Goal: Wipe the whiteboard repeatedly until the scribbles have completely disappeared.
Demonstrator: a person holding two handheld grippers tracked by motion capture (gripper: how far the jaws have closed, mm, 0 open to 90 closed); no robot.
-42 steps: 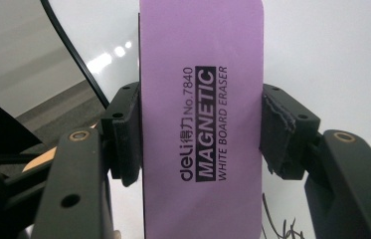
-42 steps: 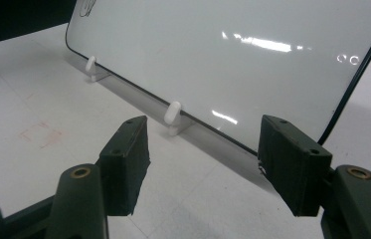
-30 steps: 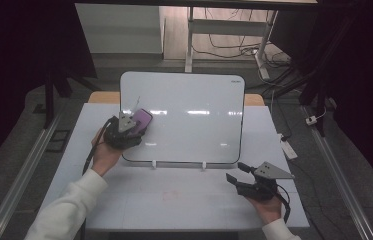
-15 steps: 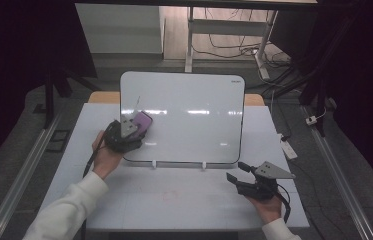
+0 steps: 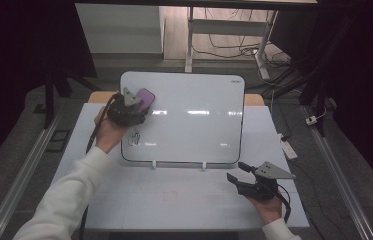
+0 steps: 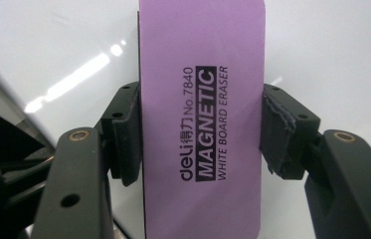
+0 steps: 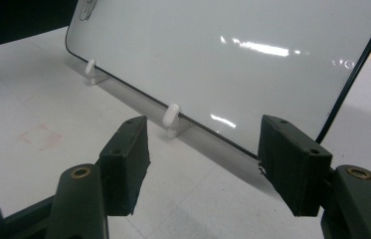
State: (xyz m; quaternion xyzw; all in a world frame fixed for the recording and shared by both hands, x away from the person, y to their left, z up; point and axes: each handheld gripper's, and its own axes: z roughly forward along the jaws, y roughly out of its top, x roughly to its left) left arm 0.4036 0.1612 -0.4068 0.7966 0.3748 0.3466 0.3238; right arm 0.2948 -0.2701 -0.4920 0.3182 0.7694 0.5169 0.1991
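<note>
The left gripper [image 5: 136, 102] has its black fingers [image 6: 126, 132] clamped on the long sides of a purple rectangular magnetic whiteboard eraser [image 6: 203, 119], held against the upper left part of a white, dark-rimmed whiteboard [image 5: 194, 120] propped on the white surface [image 5: 174, 200]. A small dark scribble [image 5: 134, 138] sits on the board below the eraser. The right gripper [image 5: 239, 172] rests near the surface's right front, its fingers [image 7: 123, 159] apart with nothing between them, pointing at the board's lower edge.

A long white sleeve [image 5: 69, 200] covers the forearm at lower left of the high view. Both black two-jaw grippers [image 5: 133, 104] [image 5: 239, 174] carry grey three-cornered plates and black cables; brass-coloured rivets and small screw holes dot their matte jaws.
</note>
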